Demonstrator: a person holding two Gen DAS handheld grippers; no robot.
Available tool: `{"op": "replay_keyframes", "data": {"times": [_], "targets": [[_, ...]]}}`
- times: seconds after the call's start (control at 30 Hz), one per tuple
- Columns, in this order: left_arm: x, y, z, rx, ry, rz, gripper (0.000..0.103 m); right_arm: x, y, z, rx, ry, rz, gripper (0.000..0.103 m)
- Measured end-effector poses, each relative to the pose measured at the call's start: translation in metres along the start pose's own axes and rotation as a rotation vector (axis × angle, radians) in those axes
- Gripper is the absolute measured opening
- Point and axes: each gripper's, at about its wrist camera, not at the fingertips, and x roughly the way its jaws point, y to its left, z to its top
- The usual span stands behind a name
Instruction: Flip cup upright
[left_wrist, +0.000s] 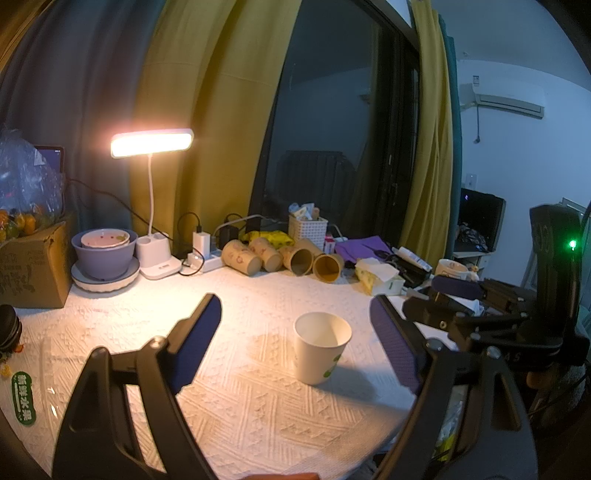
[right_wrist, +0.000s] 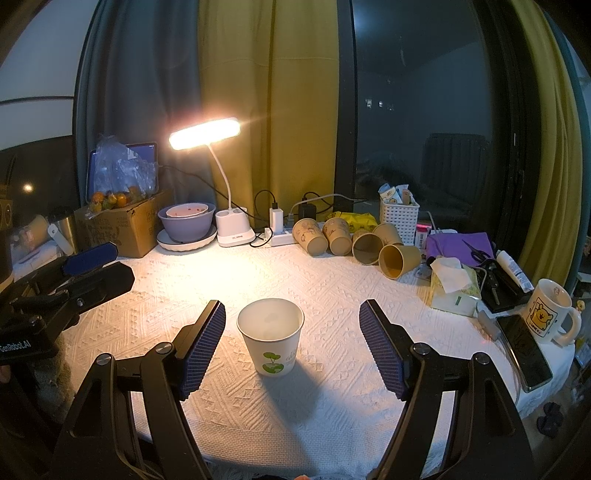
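Observation:
A white paper cup (left_wrist: 320, 347) with a green leaf print stands upright, mouth up, on the white textured tablecloth (left_wrist: 236, 391). In the right wrist view the cup (right_wrist: 271, 338) sits between my two fingers, nearer the left one, touching neither. My right gripper (right_wrist: 291, 345) is open and empty. My left gripper (left_wrist: 295, 343) is open and empty, with the cup between its fingers and a little ahead. The right gripper's body shows at the right of the left wrist view (left_wrist: 491, 317); the left gripper's body shows at the left of the right wrist view (right_wrist: 70, 280).
Several brown paper cups (right_wrist: 354, 240) lie on their sides at the back. A lit desk lamp (right_wrist: 205, 134), stacked bowls (right_wrist: 186, 219), a cardboard box (right_wrist: 122, 225), a white basket (right_wrist: 400, 218), a tissue box (right_wrist: 452, 286), a phone (right_wrist: 524, 350) and a mug (right_wrist: 550, 310) ring the table.

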Motion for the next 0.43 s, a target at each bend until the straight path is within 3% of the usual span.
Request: {"op": "replay_keyframes", "data": {"times": [0.43], "targets": [[-0.0022,-0.0004,-0.0033,0.016,-0.010,-0.004,0.084,0.0002,-0.0002,-0.0002,0.000,0.000,0.001,0.078]]}}
